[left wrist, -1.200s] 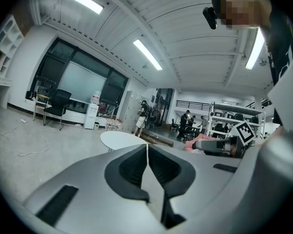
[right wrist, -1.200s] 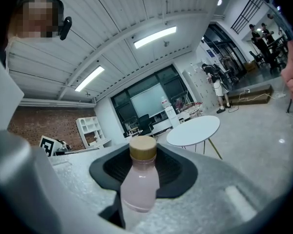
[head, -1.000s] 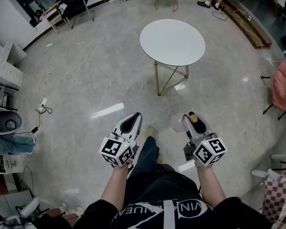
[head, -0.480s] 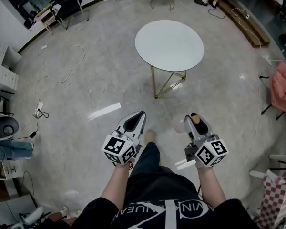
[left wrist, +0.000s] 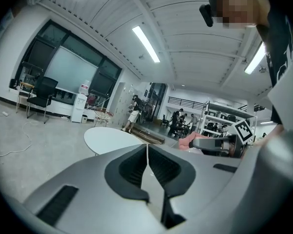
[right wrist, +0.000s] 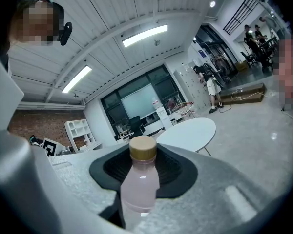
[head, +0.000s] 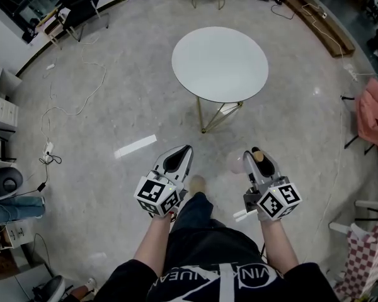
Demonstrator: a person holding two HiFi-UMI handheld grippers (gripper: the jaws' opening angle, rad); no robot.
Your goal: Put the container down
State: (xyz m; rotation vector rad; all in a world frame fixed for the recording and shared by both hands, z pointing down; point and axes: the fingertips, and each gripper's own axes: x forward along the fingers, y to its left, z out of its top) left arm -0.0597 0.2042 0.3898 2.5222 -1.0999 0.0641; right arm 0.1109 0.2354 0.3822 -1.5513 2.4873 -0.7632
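The right claw (head: 254, 160) pinches the pink container (right wrist: 139, 179) upright, probably to stand it on the round desk (head: 220, 65) ahead. The left claw (head: 175, 162) is pressed together, empty.

A big open office or lab space (workshop-like in parts): polished grey floor (head: 302, 131), round white table (head: 220, 63), office chair (left wrist: 36, 99), loose cables (head: 49, 158), ceiling strip lights (left wrist: 145, 44), metal racks (left wrist: 217, 118).

The table (head: 219, 63) stands on the floor ahead, well apart from both grippers. The left gripper (head: 181, 151) and right gripper (head: 256, 153) are side by side. A bottle (right wrist: 139, 179) stands upright between the right gripper's jaws. A cable (head: 69, 109) lies left of the table.
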